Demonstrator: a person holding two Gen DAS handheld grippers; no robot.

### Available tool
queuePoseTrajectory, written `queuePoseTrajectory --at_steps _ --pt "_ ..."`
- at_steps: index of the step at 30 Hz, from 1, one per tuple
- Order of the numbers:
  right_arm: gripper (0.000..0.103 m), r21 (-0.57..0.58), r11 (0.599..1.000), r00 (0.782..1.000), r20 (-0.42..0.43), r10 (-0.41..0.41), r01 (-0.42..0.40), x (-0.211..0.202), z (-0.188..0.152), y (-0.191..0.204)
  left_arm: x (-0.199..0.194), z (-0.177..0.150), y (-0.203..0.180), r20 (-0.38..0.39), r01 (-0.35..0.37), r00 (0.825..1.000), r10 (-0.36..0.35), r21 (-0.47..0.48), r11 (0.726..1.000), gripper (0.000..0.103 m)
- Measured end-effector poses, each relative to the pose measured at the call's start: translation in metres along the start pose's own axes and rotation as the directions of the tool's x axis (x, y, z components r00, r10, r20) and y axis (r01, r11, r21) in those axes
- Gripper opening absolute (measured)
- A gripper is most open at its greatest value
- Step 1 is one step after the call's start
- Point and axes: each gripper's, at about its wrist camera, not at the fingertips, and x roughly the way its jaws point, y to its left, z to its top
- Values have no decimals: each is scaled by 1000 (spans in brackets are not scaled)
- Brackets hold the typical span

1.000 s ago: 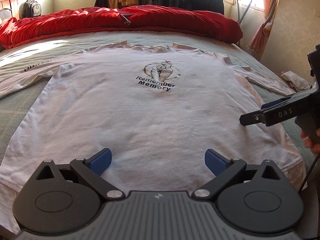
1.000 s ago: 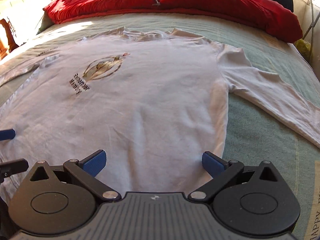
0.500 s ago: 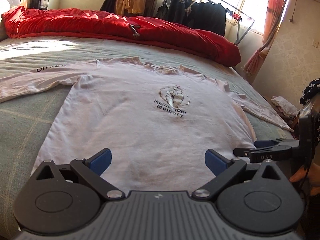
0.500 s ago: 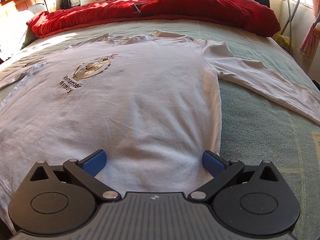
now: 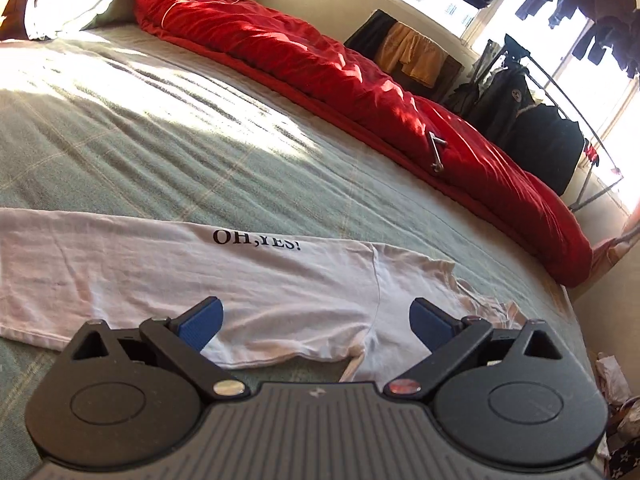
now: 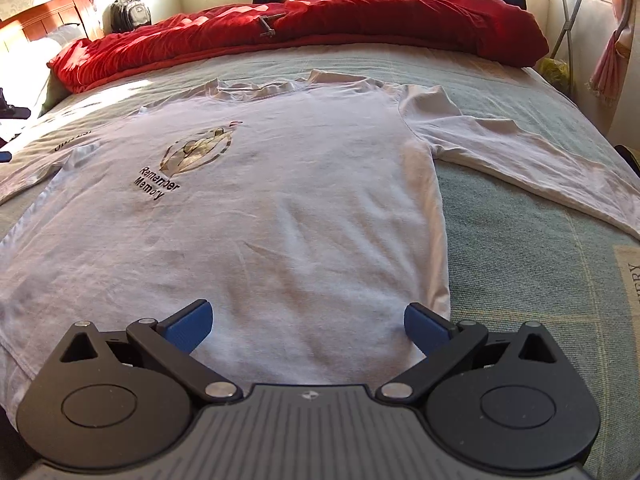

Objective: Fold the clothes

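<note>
A white long-sleeved shirt lies spread flat on the bed; the left claw, jaws apart, has just swung over its outstretched sleeve, while the right claw hovers open-jawed at the hem, likely readying a sleeve fold.

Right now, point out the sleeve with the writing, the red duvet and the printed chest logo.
Sleeve [image 5: 168, 264], left wrist view, cloth below its "OH, YES!" print.
Red duvet [image 6: 400, 20], right wrist view, its top.
Chest logo [image 6: 196, 150], right wrist view, middle of the oval.

White shirt, black lettering; red duvet; green checked bedspread.
</note>
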Motion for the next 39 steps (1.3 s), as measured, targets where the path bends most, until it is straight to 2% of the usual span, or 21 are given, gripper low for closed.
queuePoseTrajectory --at_steps 2,7,17,21,24,29,32,35,39 --pt "103 -4 1000 1000 6 4 -4 -1 5 5 21 12 8 -15 77 997 -78 -69 995 99" --pt "103 -41 999 1000 22 -6 7 1 23 19 92 30 13 -85 91 991 -103 -130 987 99" --pt "103 -78 997 1000 1 -25 25 21 39 32 167 53 16 -81 52 995 -58 -67 996 101" --pt "103 -95 995 1000 7 -19 19 22 40 37 148 62 11 -82 39 996 -43 -50 998 101" --pt "103 -109 994 1000 17 -8 10 20 41 43 115 60 10 -55 80 995 -80 -6 997 101" --pt "103 -119 993 1000 8 24 -23 23 40 56 77 37 27 -145 123 982 -123 -8 992 101" --pt "103 -142 989 999 2 32 -31 23 39 66 73 24 43 -148 48 988 -45 13 999 101" --pt "103 -167 986 1000 3 27 -26 19 38 72 74 24 64 -77 -70 994 75 67 995 101" --pt "103 -158 987 1000 -7 9 -10 19 38 71 69 31 82 -46 -71 996 73 41 997 101"
